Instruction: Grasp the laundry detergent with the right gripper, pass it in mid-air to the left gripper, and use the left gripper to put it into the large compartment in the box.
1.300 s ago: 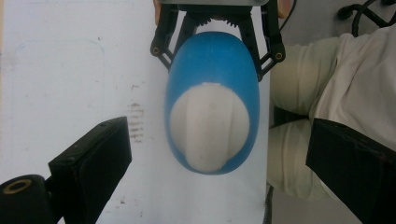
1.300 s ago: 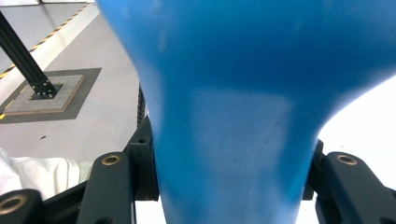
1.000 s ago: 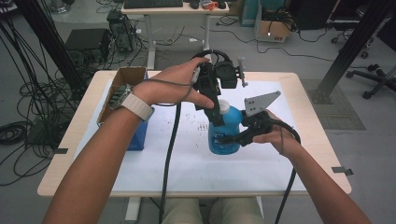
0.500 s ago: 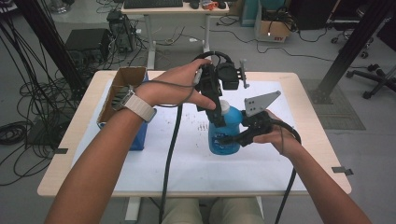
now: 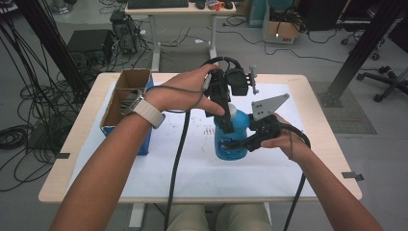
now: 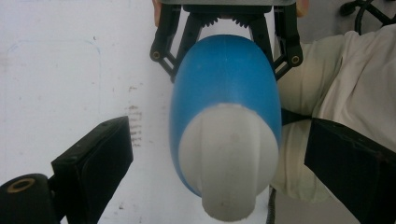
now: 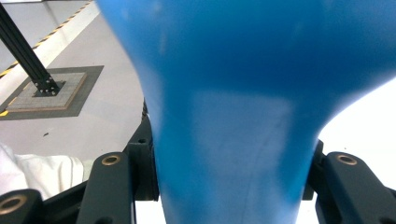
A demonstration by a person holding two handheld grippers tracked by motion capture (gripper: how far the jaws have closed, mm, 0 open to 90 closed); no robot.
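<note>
White table (image 5: 298,173): cardboard box (image 5: 126,96) left of clamped blue bottle (image 5: 231,139).

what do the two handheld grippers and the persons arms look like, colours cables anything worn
Both grippers are black with two blocky jaws and brass-coloured pivot rivets. The right gripper carries a grey three-cornered plate dotted with holes; the left gripper has none visible. A thick black cable trails from each. Forearms are bare, with a light-banded watch on the left wrist.

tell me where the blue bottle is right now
In the high view the blue bottle stands at the middle of the white table, clamped by the right hand-held gripper, with the left hand-held gripper over its white cap.
</note>
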